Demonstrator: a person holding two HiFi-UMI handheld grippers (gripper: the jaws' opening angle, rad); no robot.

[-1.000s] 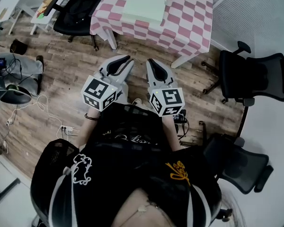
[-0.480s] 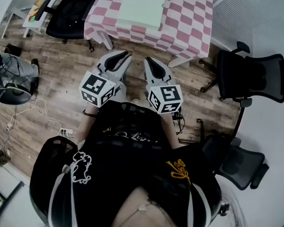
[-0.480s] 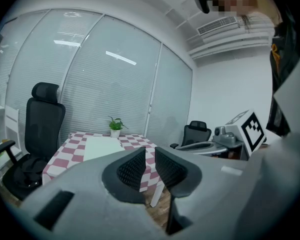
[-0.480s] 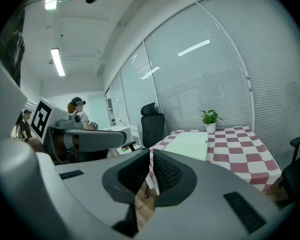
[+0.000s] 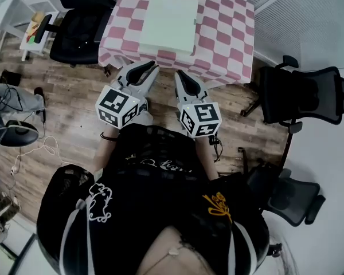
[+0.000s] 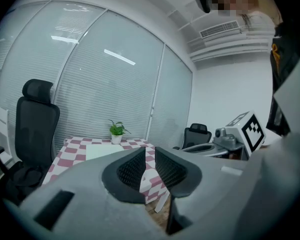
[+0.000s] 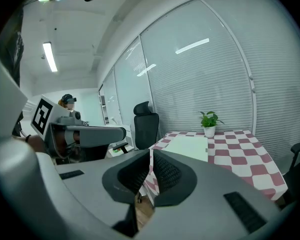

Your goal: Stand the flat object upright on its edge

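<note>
A flat pale square board [image 5: 171,15] lies on a table with a pink-and-white checked cloth [image 5: 229,33]. It also shows in the left gripper view as the flat board [image 6: 102,151] and in the right gripper view as the board [image 7: 190,146]. My left gripper [image 5: 153,67] and right gripper [image 5: 180,73] are held side by side over the wooden floor, just short of the table's near edge. Both point at the table. The left gripper [image 6: 146,156] and the right gripper [image 7: 150,160] are shut, with nothing between the jaws.
A small potted plant [image 7: 209,121] stands at the table's far edge. Black office chairs stand at the table's left [image 5: 80,22], at its right [image 5: 309,93] and behind me at the right [image 5: 292,196]. Cables [image 5: 34,148] trail over the floor at the left.
Both grippers and I have moved forward toward the table. The table and board sit lower and nearer in the head view. The jaws stay shut.
</note>
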